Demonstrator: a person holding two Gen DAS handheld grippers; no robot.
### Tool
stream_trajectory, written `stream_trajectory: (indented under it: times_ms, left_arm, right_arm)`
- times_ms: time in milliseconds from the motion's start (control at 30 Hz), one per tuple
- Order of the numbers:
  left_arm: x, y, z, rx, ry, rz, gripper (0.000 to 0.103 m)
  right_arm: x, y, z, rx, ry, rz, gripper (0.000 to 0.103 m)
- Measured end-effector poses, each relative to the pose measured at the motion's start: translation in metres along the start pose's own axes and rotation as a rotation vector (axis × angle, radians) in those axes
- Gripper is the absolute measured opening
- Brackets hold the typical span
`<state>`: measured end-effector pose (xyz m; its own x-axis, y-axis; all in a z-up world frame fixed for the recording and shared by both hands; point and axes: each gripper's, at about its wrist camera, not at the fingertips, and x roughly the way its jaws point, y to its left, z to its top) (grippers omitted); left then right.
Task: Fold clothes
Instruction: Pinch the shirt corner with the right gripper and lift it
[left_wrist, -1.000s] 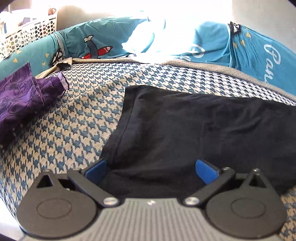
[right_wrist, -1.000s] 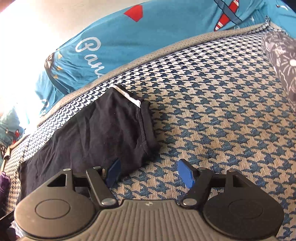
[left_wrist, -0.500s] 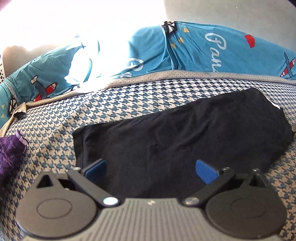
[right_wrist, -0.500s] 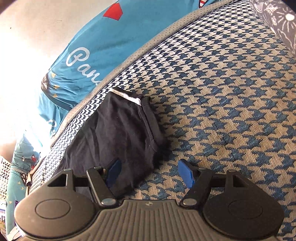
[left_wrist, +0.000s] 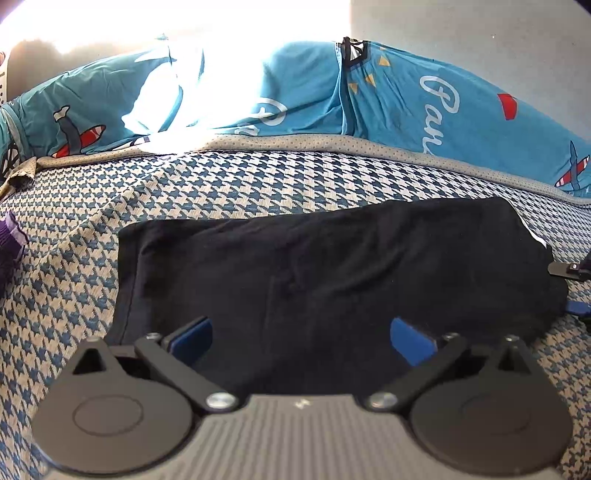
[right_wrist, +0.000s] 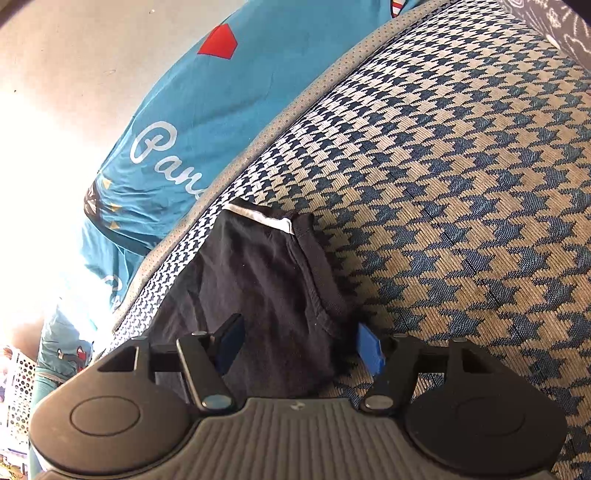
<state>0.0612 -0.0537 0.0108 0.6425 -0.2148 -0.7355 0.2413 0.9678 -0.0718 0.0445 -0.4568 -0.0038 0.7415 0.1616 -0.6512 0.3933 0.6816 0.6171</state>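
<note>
A bed (left_wrist: 258, 177) fills the space ahead of the tongs, covered in a bumpy cloth of blue and tan zigzag shapes with a grey dotted edge (left_wrist: 295, 142). Beyond that edge lie blue pillows (left_wrist: 424, 96) with white writing, little planes and red shapes. Behind them stands a plain pale wall (left_wrist: 480, 33). Very bright sunlight (left_wrist: 240, 37) pours in far ahead and to the left — it washes out the pillows there. A white basket (right_wrist: 18, 384) with holes sits far off to the left.

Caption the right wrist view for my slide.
Right gripper closing around the black garment's collar end on the houndstooth bed cover.
</note>
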Motion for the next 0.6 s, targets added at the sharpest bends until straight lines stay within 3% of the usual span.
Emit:
stream_trajectory:
  times_ms: [233, 600]
  left_arm:
    - [0.004, -0.002, -0.001, 0.014, 0.007, -0.004, 0.103]
    - [0.01, -0.004, 0.001, 0.003, 0.019, 0.002, 0.103]
  right_arm:
    - [0.007, -0.005, 0.008, 0.024, -0.041, 0.004, 0.048]
    - [0.017, -0.007, 0.02, 0.014, -0.049, 0.045, 0.046]
